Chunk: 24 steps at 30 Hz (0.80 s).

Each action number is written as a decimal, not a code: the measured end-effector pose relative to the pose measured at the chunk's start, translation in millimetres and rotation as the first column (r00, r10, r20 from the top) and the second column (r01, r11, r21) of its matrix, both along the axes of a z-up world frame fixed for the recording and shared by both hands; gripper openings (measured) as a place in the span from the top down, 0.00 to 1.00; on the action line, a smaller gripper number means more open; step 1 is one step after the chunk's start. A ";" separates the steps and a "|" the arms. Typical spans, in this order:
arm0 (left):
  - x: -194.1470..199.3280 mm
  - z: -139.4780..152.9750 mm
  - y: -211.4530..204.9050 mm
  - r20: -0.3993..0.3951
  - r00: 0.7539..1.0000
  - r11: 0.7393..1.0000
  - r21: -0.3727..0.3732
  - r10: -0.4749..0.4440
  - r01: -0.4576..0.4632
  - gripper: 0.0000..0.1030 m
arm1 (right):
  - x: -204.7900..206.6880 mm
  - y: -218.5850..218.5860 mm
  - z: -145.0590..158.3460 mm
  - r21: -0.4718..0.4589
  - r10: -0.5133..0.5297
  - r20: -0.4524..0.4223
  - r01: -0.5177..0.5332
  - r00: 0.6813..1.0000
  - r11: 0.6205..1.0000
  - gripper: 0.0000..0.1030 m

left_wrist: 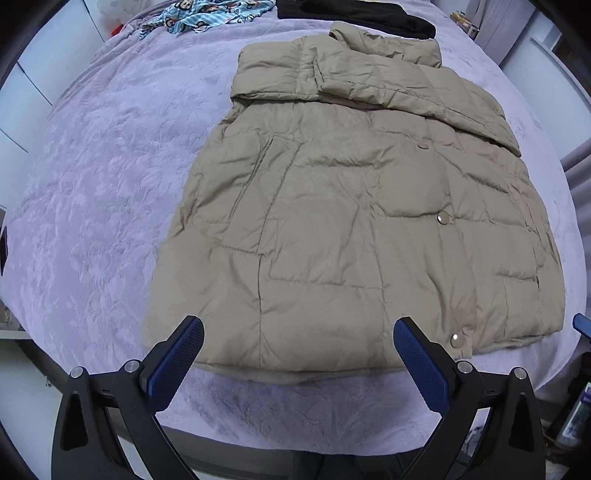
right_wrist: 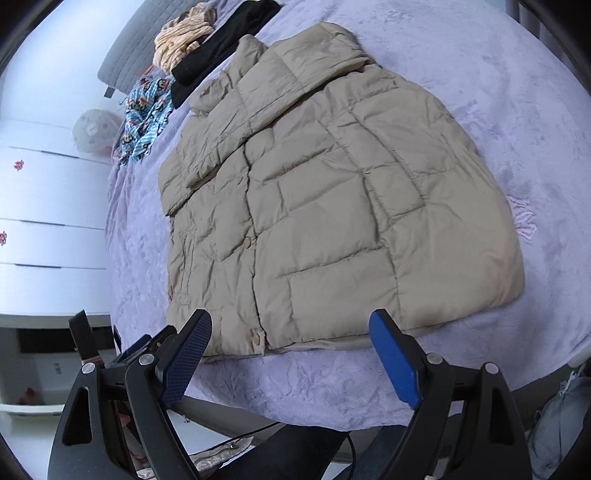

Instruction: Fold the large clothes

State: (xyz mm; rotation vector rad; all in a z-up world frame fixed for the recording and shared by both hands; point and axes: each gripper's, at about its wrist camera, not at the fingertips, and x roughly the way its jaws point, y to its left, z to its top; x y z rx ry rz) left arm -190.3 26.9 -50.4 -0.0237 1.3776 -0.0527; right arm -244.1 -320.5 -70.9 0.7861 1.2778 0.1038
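A beige quilted puffer jacket (left_wrist: 351, 221) lies flat on the lavender bedspread (left_wrist: 92, 184), front up, snaps along the placket, both sleeves folded across the chest near the collar. It also shows in the right wrist view (right_wrist: 332, 203). My left gripper (left_wrist: 297, 328) is open and empty, hovering over the jacket's bottom hem. My right gripper (right_wrist: 290, 325) is open and empty, just above the hem near the lowest snap. A blue tip of the right gripper shows at the right edge of the left wrist view (left_wrist: 583, 325).
A black garment (left_wrist: 354, 14), a blue monkey-print cloth (left_wrist: 207, 14) and a tan striped cloth (right_wrist: 184, 40) lie at the head of the bed. White drawers (right_wrist: 48, 221) stand on the left. The bed's near edge (left_wrist: 295, 439) is just below the grippers.
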 end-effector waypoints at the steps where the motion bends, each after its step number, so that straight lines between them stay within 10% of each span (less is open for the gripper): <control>1: -3.1 -0.3 3.1 -0.005 1.000 1.000 -0.021 0.007 -0.008 0.00 | -3.3 -6.5 -3.0 0.005 -0.023 -0.012 0.023 1.000 1.000 0.13; 14: -29.9 -15.3 86.5 -0.093 0.975 0.942 -0.256 0.200 -0.217 0.00 | -46.1 -44.5 -62.3 0.195 -0.271 -0.178 0.304 0.946 0.933 0.13; 24: -34.7 -80.2 112.9 -0.264 0.923 0.815 -0.442 0.281 -0.375 0.00 | -60.9 -57.6 -90.1 0.227 -0.359 -0.237 0.411 0.903 0.883 0.13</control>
